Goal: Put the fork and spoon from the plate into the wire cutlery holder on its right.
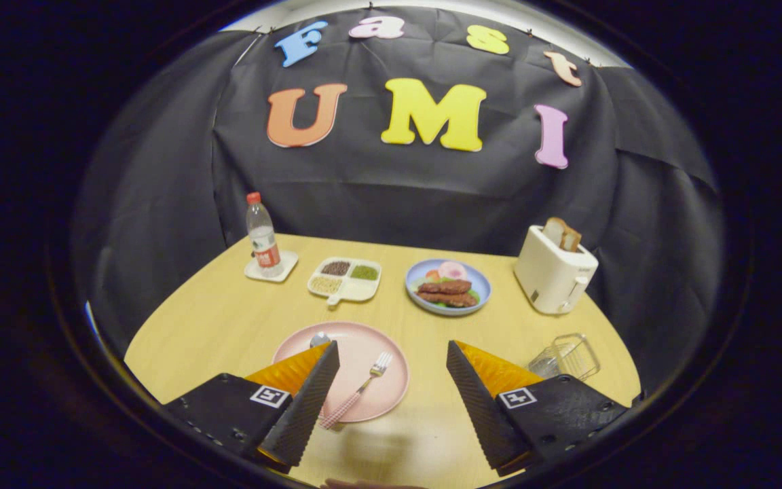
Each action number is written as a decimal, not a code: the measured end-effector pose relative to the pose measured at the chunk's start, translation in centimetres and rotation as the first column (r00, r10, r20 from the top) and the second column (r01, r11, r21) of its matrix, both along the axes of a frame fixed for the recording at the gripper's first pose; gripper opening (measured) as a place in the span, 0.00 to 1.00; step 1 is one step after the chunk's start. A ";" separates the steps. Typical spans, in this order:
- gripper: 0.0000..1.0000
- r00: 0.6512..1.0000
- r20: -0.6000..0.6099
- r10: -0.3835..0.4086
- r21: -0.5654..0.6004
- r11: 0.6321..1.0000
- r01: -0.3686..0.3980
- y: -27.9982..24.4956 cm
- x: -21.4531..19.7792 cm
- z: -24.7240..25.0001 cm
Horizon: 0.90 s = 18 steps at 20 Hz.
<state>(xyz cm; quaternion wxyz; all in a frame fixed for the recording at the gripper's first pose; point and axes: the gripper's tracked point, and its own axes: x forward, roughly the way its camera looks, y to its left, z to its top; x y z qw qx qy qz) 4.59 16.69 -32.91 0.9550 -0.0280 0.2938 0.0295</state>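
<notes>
Tongs (392, 367) spread; fork (360, 388) tines aim toward toaster (554, 272)

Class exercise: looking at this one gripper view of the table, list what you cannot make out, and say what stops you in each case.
- Spoon: just the bowl end shows on the pink plate; the open tool's left finger covers the rest.
- Fork: its handle end runs behind that same finger.
- Wire cutlery holder: its near part is hidden by the right finger.
- Bottle label: too small to read.

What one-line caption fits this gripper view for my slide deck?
Open gripper hovers over the pink plate holding fork and spoon, wire cutlery holder to its right.
</notes>
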 end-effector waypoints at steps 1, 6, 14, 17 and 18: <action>0.95 1.000 -0.028 -0.005 0.000 1.000 0.005 0.4 0.2 -1.4; 0.85 0.986 -0.161 -0.052 0.003 0.999 0.053 2.3 0.9 -7.7; 0.56 0.938 -0.323 -0.121 0.009 0.991 0.131 3.2 0.7 -13.9; 0.46 0.932 -0.337 -0.130 0.023 0.989 0.147 3.2 0.6 -14.4; 0.41 0.930 -0.346 -0.123 0.035 0.989 0.144 3.6 0.4 -14.5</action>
